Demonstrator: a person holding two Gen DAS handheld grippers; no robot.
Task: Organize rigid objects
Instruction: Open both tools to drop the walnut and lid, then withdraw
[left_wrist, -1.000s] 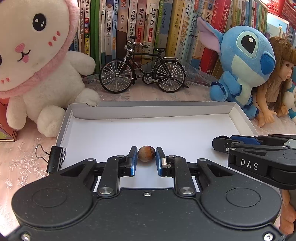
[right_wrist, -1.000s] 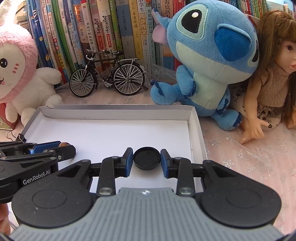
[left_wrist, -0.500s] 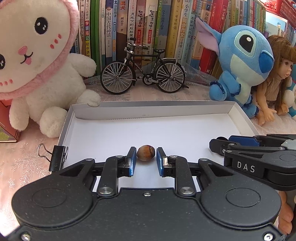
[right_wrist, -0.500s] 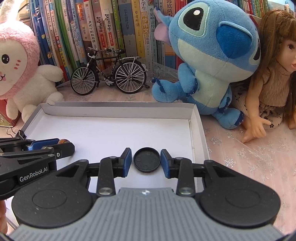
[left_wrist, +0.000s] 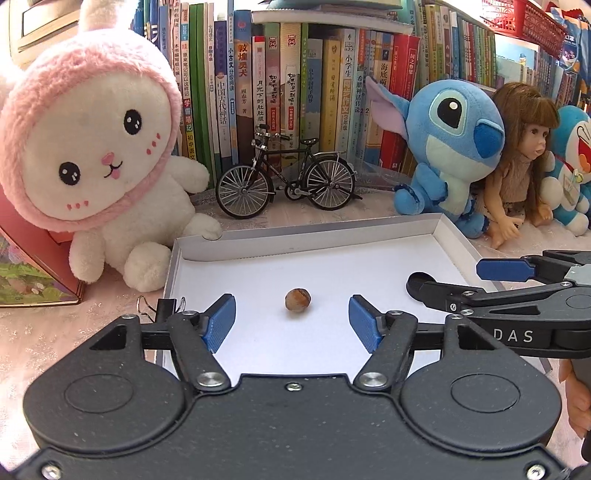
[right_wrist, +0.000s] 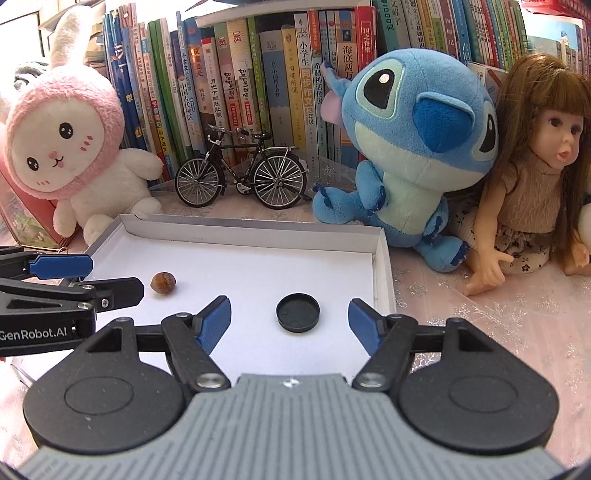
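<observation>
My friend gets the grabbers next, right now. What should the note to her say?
Left gripper: fingers have just been opening, nothing held.
Right gripper: the same, open and empty.
The small brown hazelnut and the round black plastic cap both lie loose in the shallow white cardboard tray, hazelnut left of cap.
Done: both placed in the tray.
Left: nothing else to sort shows up.

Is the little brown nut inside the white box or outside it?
Inside. The nut lies on the white box's floor, within its raised walls, beside the black cap.
</observation>
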